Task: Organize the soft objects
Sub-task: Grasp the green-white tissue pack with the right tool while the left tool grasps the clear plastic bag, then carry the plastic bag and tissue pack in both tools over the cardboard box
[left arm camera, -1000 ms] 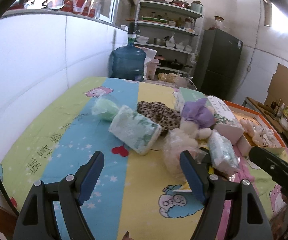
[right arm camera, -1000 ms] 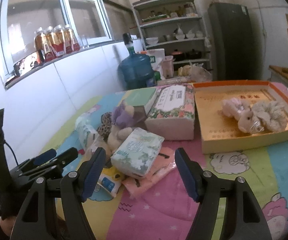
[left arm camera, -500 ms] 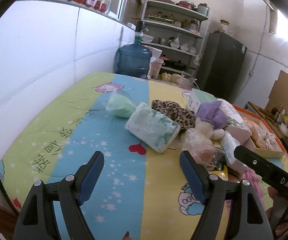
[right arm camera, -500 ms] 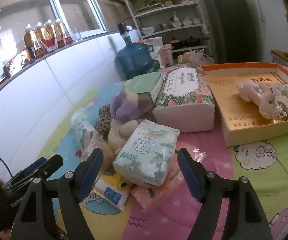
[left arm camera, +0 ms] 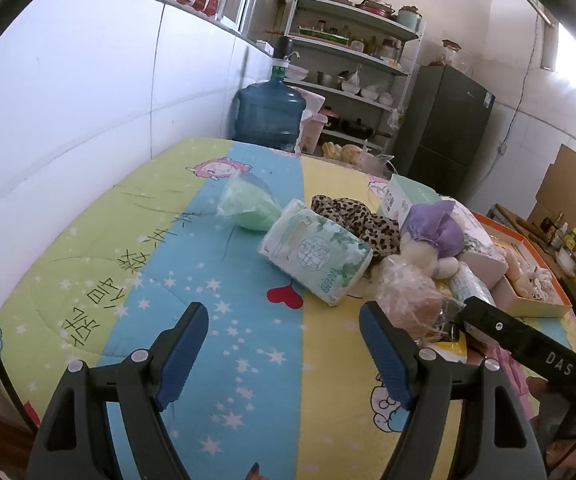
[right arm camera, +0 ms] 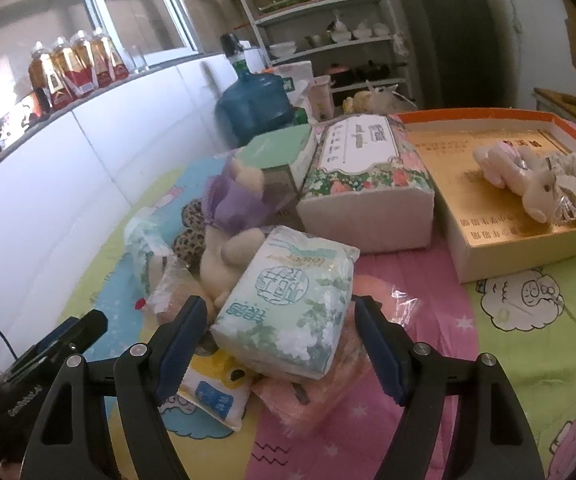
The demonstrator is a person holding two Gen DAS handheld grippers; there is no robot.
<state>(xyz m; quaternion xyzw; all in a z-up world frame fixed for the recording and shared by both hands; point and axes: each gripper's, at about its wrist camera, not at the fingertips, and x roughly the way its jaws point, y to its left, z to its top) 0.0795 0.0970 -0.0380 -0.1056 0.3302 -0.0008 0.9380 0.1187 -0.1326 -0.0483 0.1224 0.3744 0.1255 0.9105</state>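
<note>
Tissue pack (right arm camera: 288,304) on cartoon quilt (left arm camera: 216,320) (shelved kitchen behind) — between spread right gripper (right arm camera: 276,344) fingers, untouched.

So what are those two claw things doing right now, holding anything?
Left gripper: open, nothing between its jaws.
Right gripper: open, straddling the tissue pack but not pressing on it.

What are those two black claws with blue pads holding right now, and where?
Nothing. The right gripper stands open around a green flowered tissue pack, pads not pressing it. The left gripper is open over bare quilt.
</note>
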